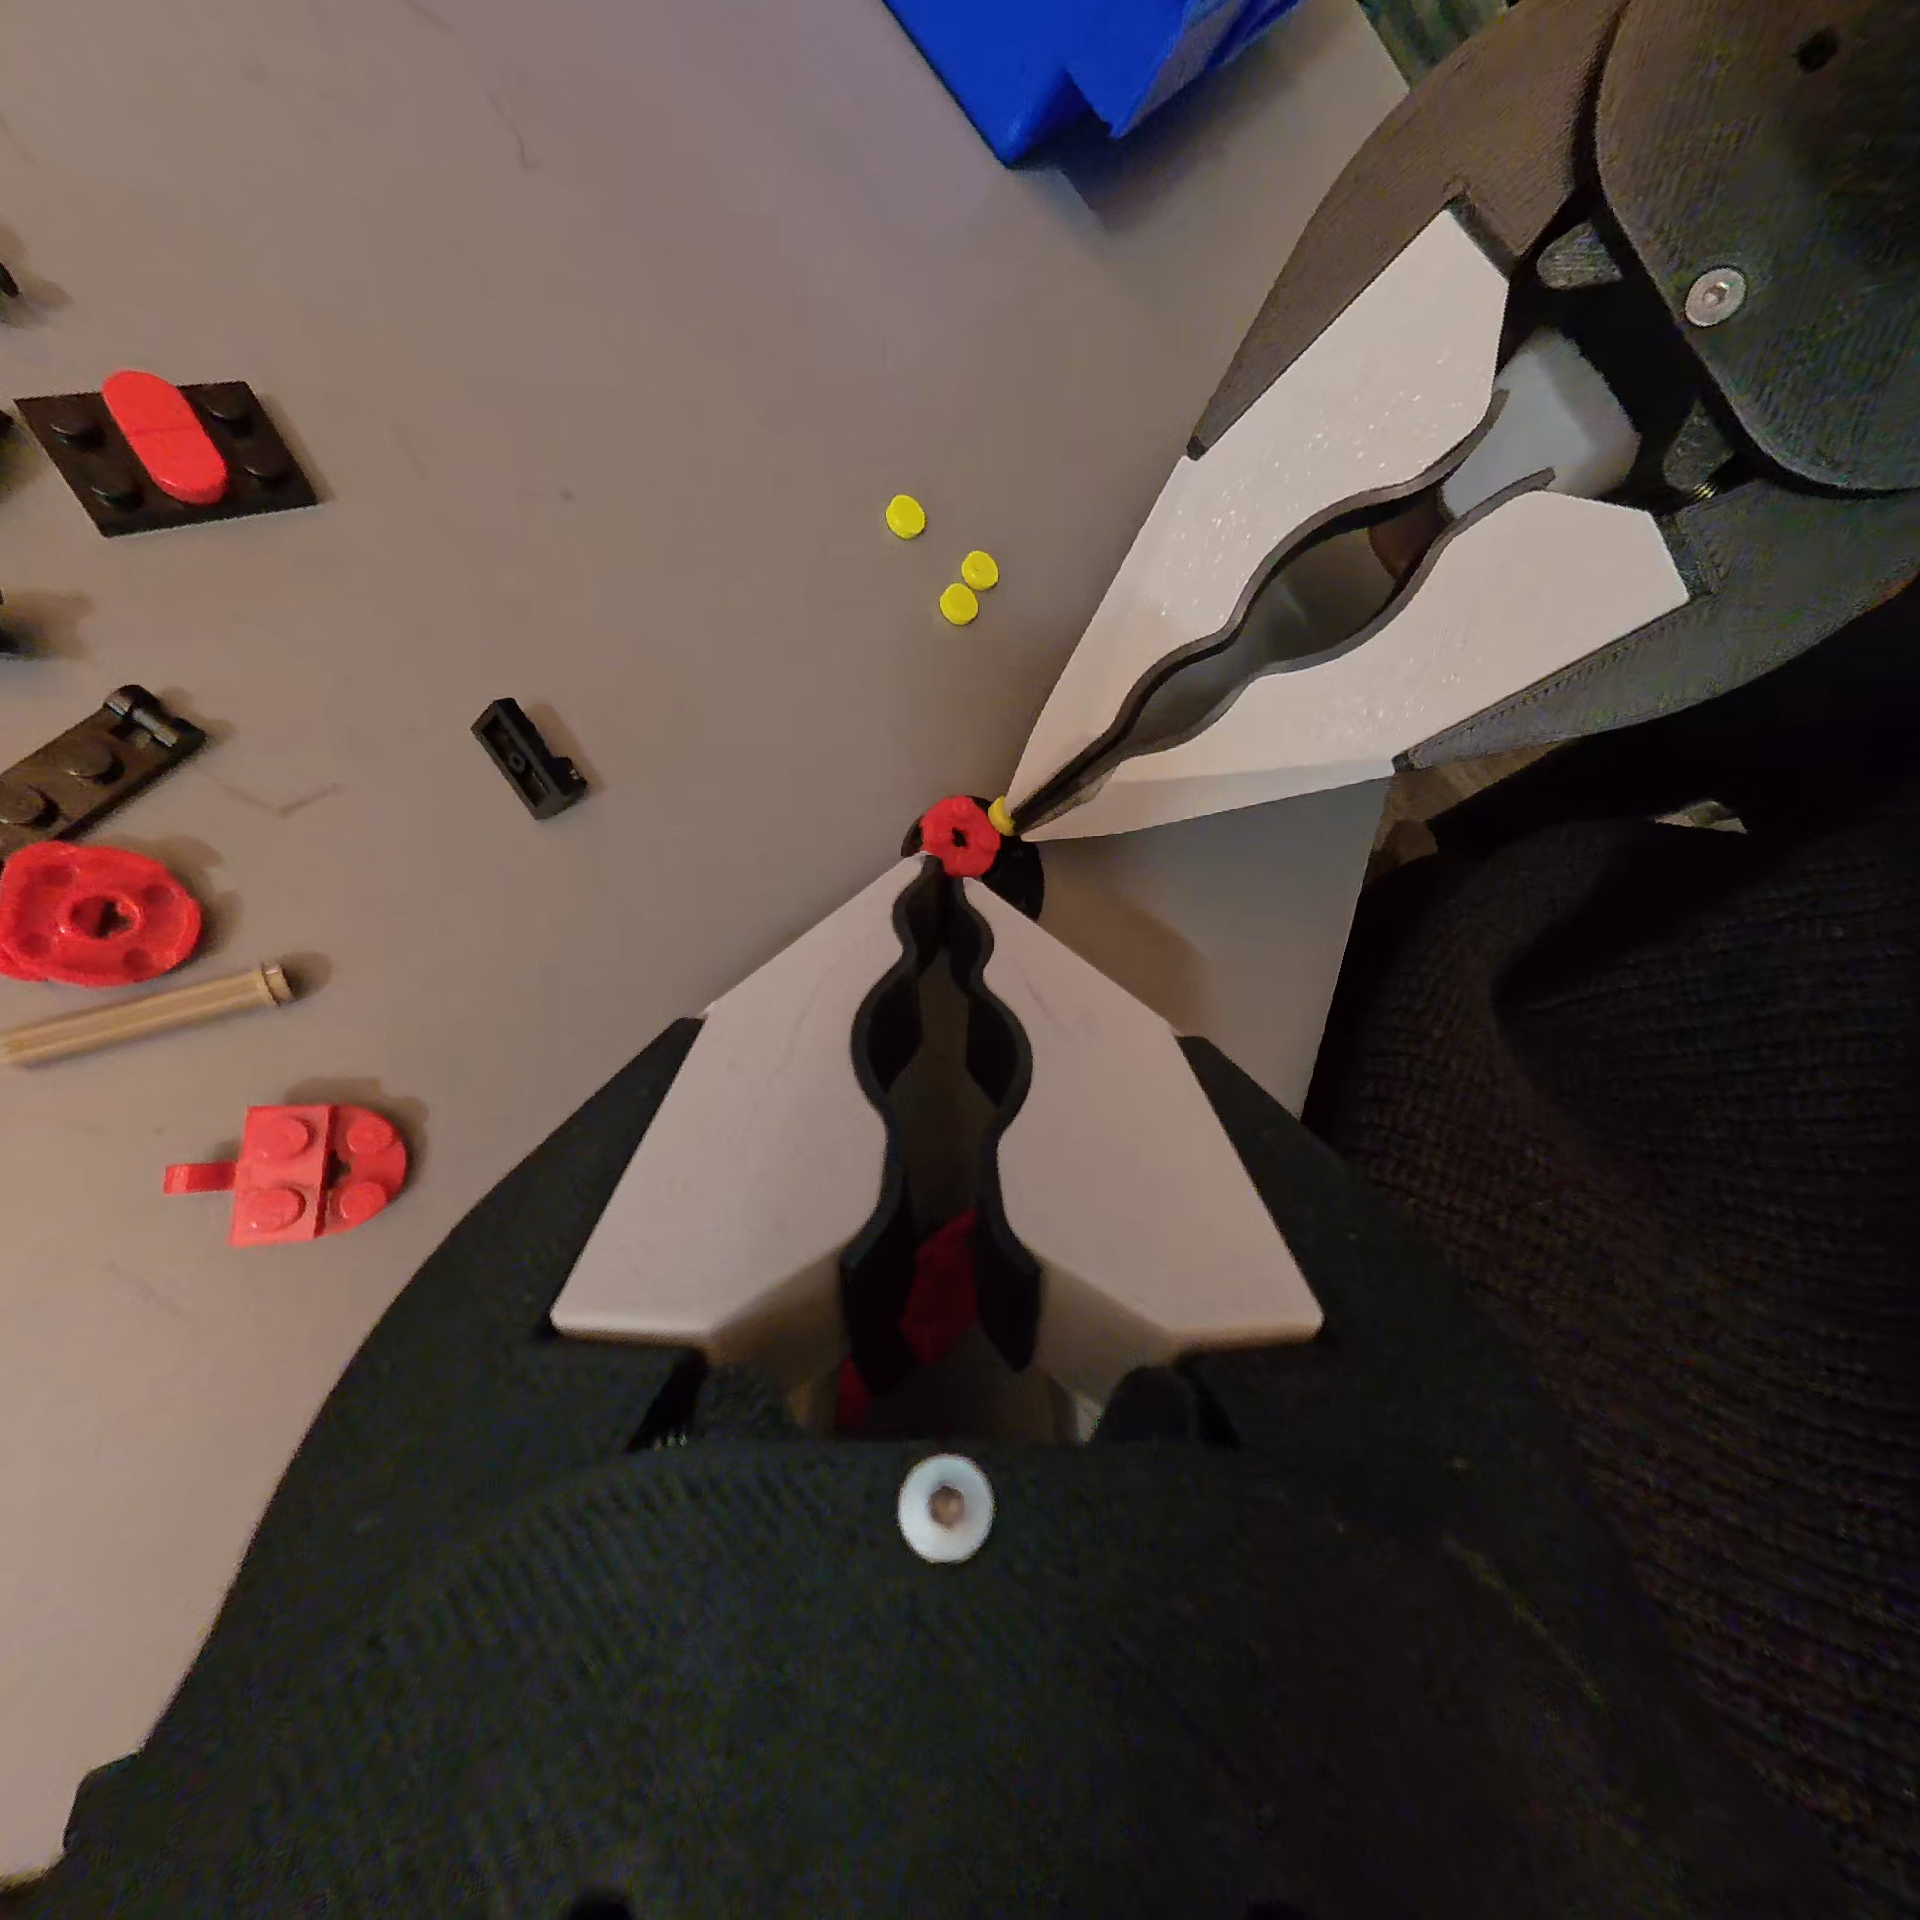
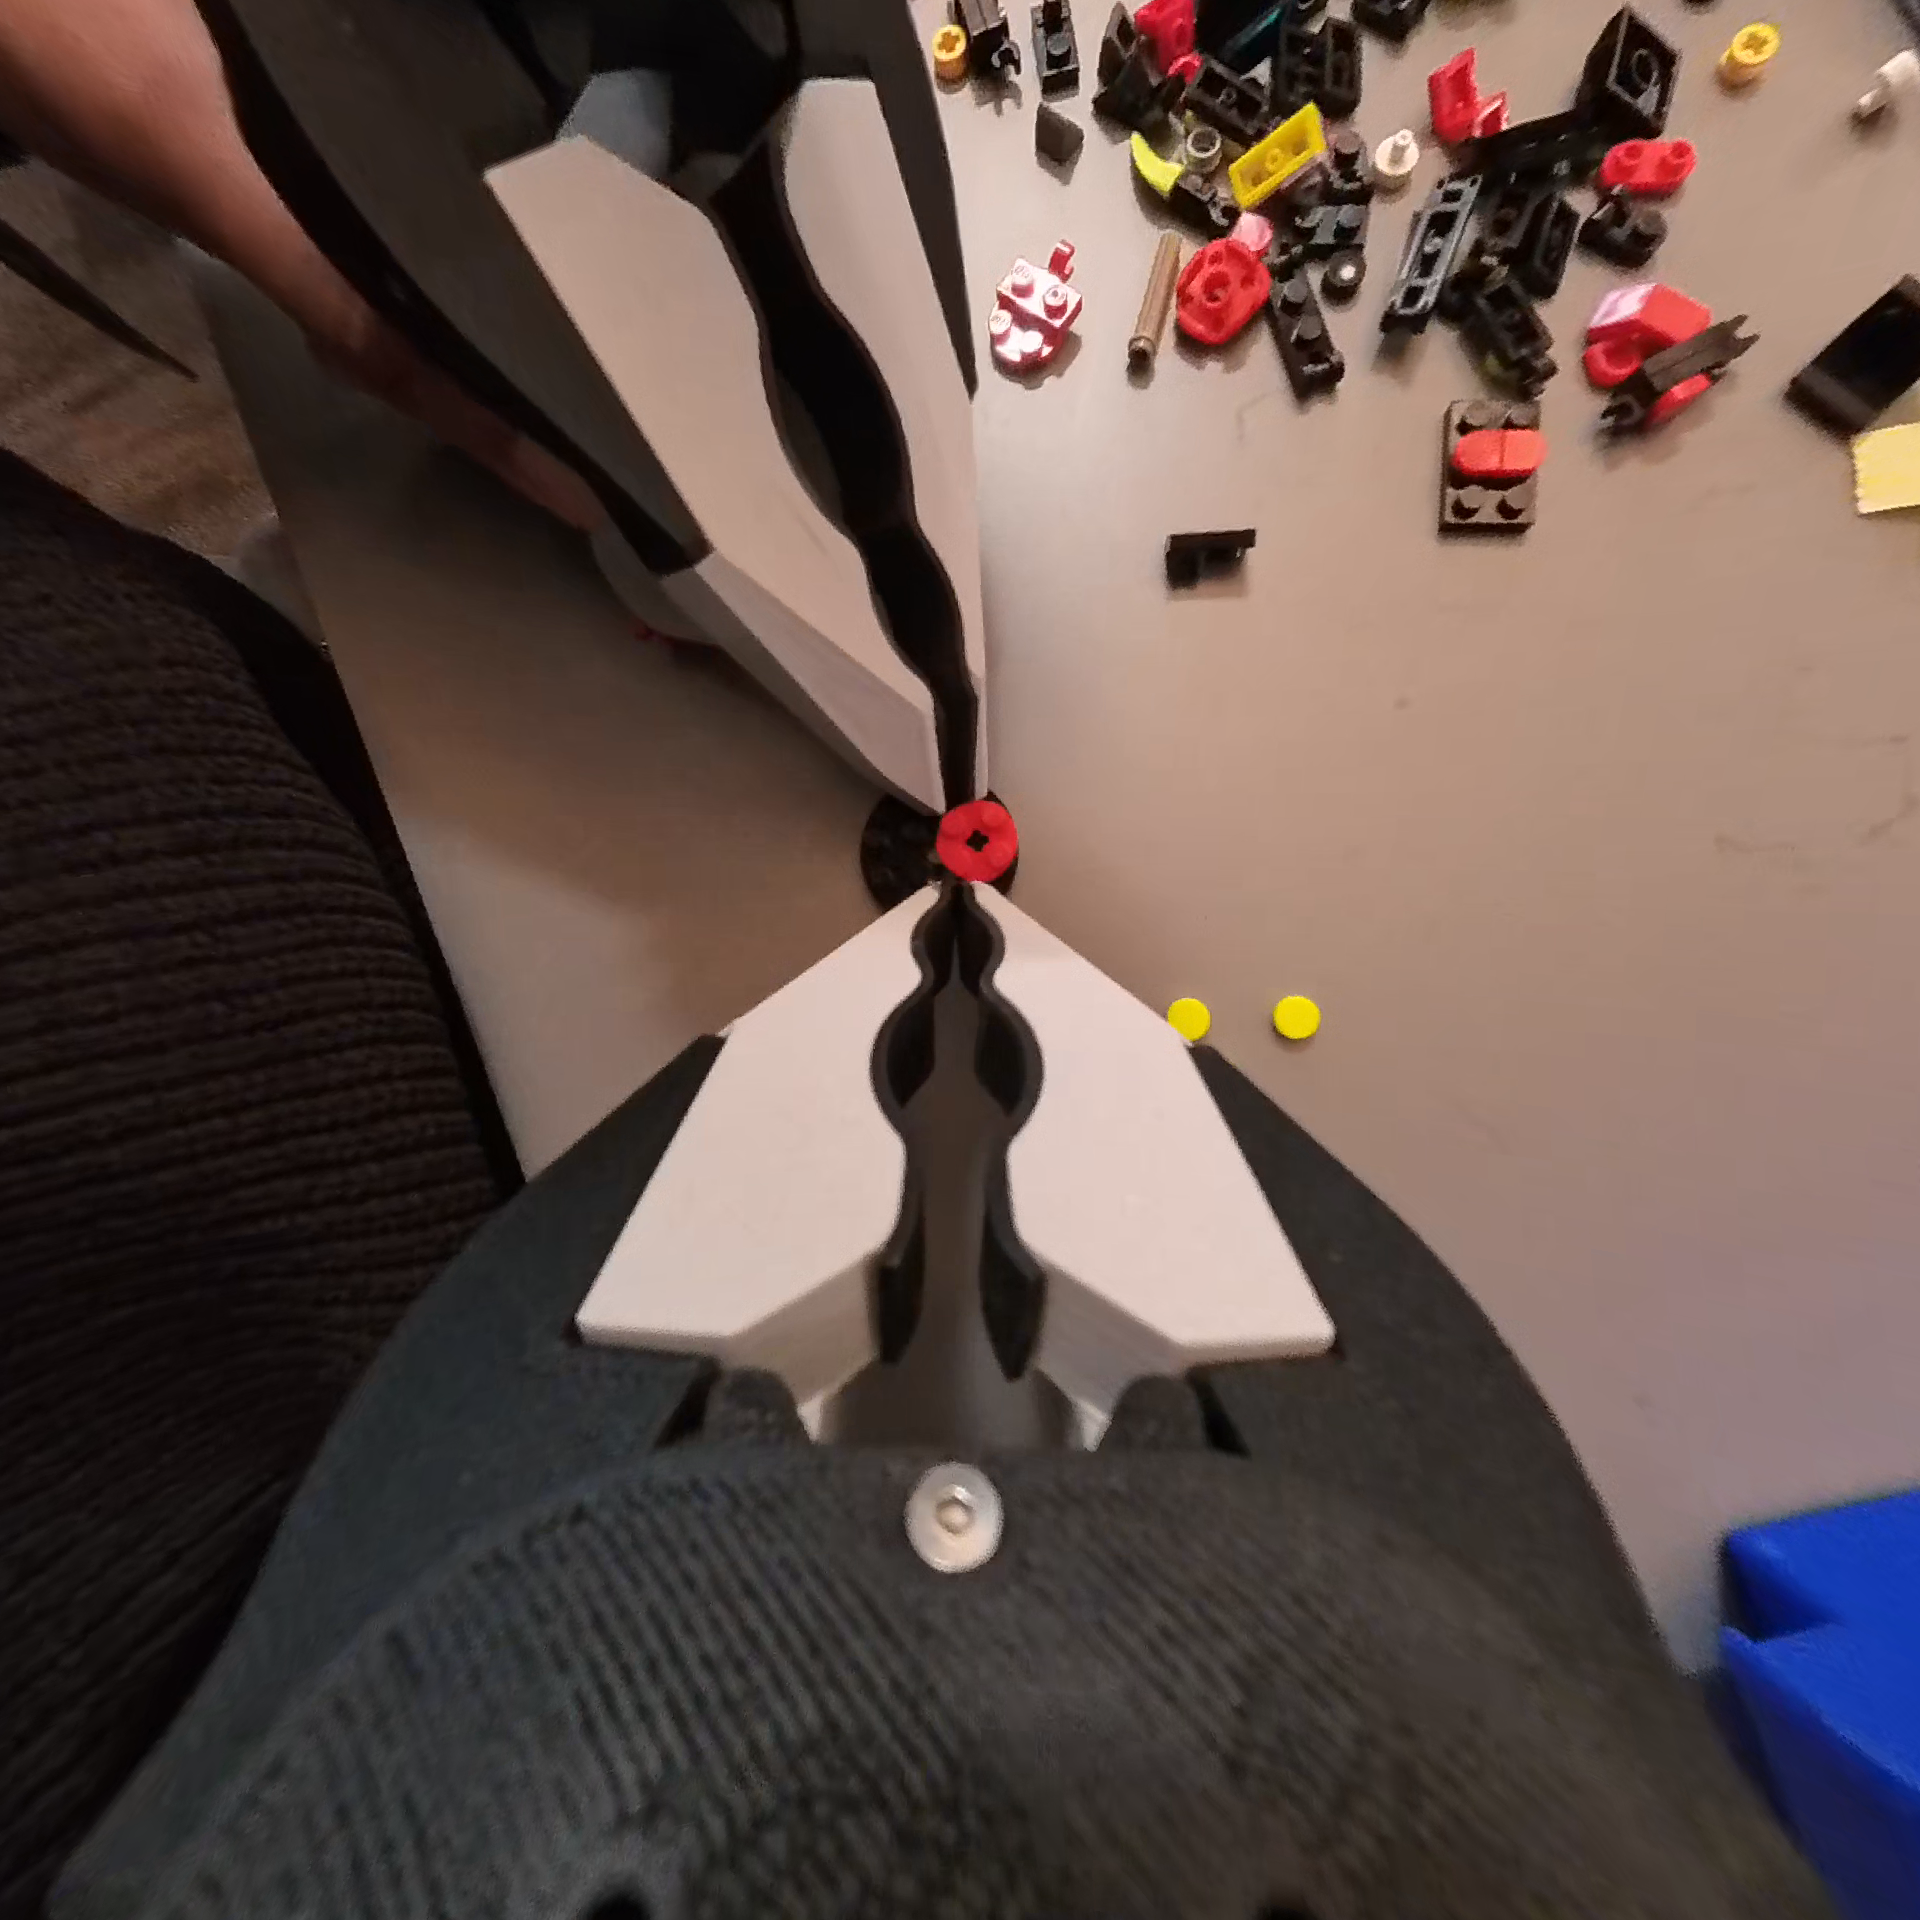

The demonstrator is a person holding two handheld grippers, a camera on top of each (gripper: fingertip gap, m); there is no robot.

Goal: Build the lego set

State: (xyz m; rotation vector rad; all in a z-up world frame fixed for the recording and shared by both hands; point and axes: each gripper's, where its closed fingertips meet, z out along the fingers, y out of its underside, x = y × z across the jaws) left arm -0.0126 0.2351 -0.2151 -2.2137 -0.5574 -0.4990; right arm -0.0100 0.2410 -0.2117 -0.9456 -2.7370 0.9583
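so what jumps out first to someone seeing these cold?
Two grippers meeting tip to tip mid-frame over a red round piece: the left gripper pinches it from below, and the right gripper brings a yellow stud to its edge. Next, the parts pile at the right wrist view's top right, and three loose yellow studs on the grey table.

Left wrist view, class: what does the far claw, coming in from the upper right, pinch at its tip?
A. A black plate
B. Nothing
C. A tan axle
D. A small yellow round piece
D: the right claw is closed on a small yellow round piece, pressed against the red round piece at the left claw.
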